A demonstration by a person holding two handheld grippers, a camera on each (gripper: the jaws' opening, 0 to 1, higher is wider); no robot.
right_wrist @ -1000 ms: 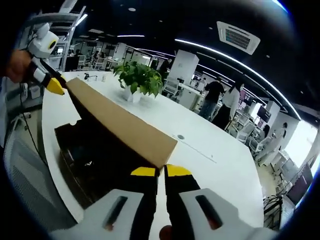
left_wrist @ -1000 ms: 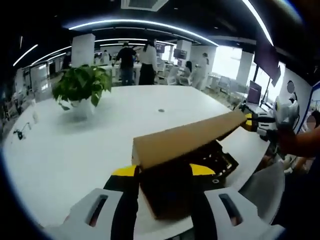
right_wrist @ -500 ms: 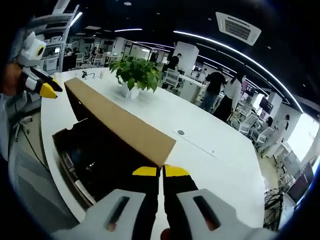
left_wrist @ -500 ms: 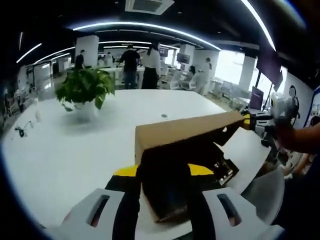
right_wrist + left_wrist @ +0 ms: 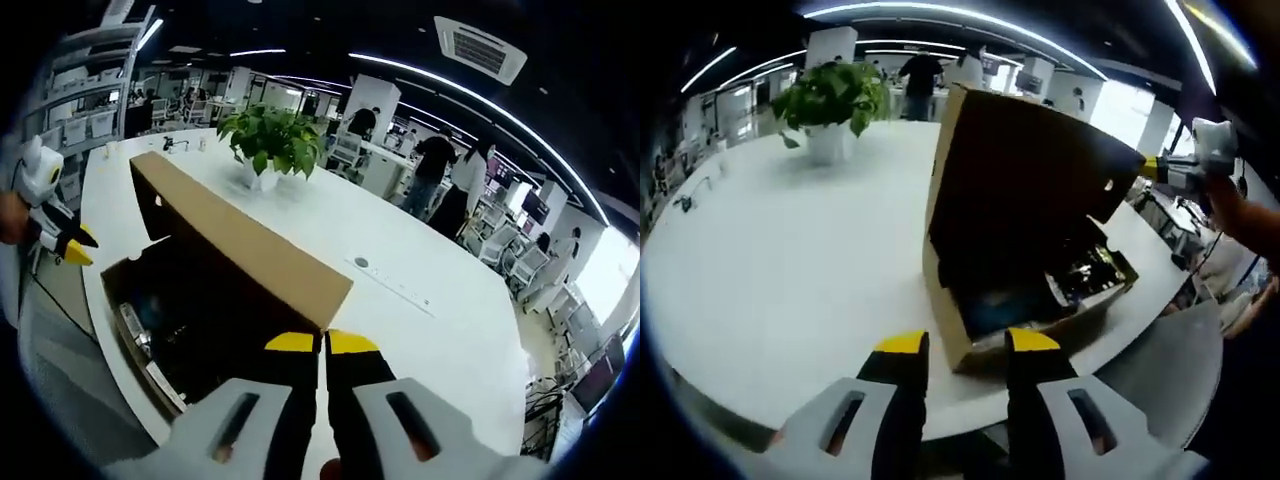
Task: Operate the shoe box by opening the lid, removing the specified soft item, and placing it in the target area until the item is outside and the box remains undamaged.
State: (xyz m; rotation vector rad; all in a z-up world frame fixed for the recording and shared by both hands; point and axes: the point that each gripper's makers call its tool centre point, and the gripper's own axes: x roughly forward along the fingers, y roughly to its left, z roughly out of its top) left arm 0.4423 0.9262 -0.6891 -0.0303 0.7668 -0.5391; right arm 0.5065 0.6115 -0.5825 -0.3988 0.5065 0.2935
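Note:
The brown cardboard shoe box (image 5: pixel 970 335) sits open on the white table (image 5: pixel 790 270), near its edge. Its lid (image 5: pixel 1020 190) stands almost upright, dark inside. Dark contents with a colourful patch (image 5: pixel 1085 272) lie in the box; the soft item cannot be told apart. My left gripper (image 5: pixel 968 342) is open just short of the box's near corner, holding nothing. My right gripper (image 5: pixel 322 342) is shut on the lid's end (image 5: pixel 300 285), and it appears at the lid's far corner as the right gripper (image 5: pixel 1175 170). The left gripper (image 5: pixel 62 238) hangs apart from the box.
A potted green plant (image 5: pixel 832 95) stands further back on the table, also seen as the plant (image 5: pixel 268 140). A grey chair (image 5: pixel 1160 370) sits by the table's edge. Several people (image 5: pixel 440 185) stand among desks far behind.
The left gripper has let go of the lid's end and drawn back and down from the box. The right gripper has swung the lid up from slanting to nearly upright.

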